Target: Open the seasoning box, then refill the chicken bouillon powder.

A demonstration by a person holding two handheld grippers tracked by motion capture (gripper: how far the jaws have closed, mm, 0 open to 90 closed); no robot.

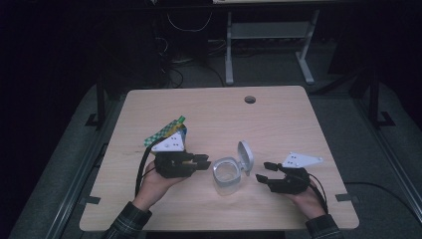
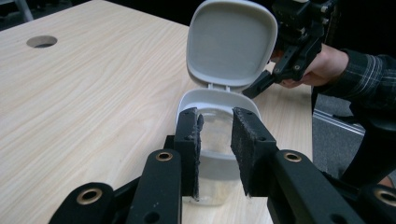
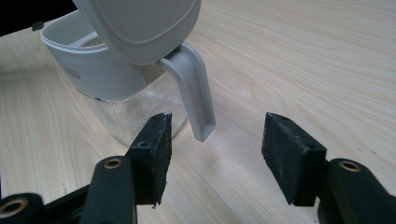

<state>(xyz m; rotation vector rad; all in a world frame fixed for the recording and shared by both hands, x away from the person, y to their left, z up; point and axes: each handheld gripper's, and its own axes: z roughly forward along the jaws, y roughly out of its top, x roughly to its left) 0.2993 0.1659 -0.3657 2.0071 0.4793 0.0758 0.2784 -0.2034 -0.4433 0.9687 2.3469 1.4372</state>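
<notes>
Two grippers flank a clear jug [image 1: 226, 178] on the wooden table [image 1: 278, 119], its grey lid [image 1: 245, 157] hinged upright. The left gripper [image 1: 205, 162] sits just beside the rim — jaws slightly parted, gripping nothing. The right gripper [image 1: 263, 172] rests near the handle [image 3: 194, 100] — jaws spread, empty.

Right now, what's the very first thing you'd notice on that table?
The clear jug in the middle near the front edge, its white lid flipped up. A black gripper sits on either side: the left gripper beside its rim, the right gripper open, facing its handle. A green checkered packet lies behind the left hand.
</notes>
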